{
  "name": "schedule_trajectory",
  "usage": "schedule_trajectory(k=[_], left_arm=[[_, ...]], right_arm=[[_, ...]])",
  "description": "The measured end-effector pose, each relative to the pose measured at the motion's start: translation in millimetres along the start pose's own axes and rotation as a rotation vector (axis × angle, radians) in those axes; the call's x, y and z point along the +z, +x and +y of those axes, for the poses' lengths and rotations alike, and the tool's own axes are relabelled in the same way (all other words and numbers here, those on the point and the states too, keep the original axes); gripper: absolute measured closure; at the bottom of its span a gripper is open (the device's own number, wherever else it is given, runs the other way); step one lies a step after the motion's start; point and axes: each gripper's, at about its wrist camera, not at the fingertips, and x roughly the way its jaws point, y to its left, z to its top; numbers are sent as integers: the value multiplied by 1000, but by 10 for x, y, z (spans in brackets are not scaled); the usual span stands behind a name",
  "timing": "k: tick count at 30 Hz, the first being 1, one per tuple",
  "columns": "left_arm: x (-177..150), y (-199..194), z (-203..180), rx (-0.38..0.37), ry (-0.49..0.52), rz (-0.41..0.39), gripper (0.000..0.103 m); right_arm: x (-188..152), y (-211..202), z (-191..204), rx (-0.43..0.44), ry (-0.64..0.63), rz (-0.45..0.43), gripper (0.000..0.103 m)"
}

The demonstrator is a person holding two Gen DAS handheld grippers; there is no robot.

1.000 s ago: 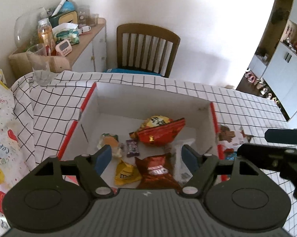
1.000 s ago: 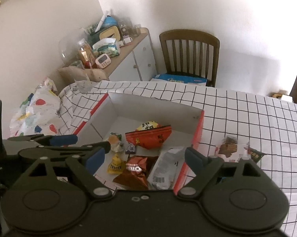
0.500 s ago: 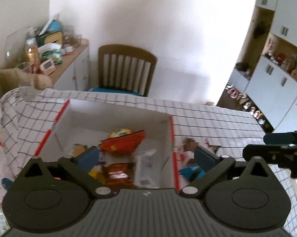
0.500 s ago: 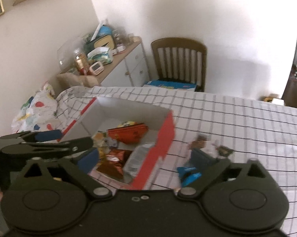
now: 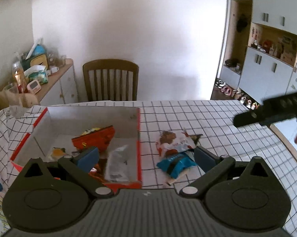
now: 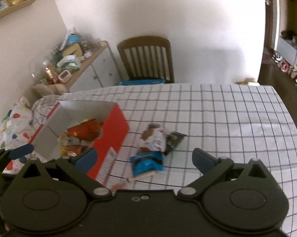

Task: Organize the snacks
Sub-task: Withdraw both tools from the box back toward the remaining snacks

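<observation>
Your left claw (image 5: 145,157) and right claw (image 6: 144,158), wider than before, gape empty; red box (image 6: 110,138) at ten o'clock flanks blue packet (image 6: 147,163).

Box (image 5: 137,138) sits on the table (image 5: 217,122), left side, with snack bags (image 5: 97,138) inside. Three loose packets (image 5: 175,152) lie just right of it. Chair (image 5: 110,79) stands behind the table, cabinet (image 5: 63,86) to its left.

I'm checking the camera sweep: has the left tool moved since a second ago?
Yes. The left tool has swung rightward: earlier it framed the box's inside, now its right wall and the blue packet.
</observation>
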Motion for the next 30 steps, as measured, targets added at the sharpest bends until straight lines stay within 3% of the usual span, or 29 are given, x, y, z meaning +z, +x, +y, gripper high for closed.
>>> schedule_trajectory(k=[9,18,20,24,30], left_arm=[[-461,110,-468,7,161,-30,0],[-822,402,-767,-51,269,79,0],[-856,480,-807,-53,282,94,4],[-882,710,-834,-32,257,157,24],[-917,961,-865,16,244,185,24]], right_arm=[[-100,171,-334,-30,46,46,1],[-101,398,-461,-43,59,88,1],[-103,449,-463,-42,59,99,2],[-107,552,-461,-41,58,119,3],[-104,687,-460,-42,64,144,3]])
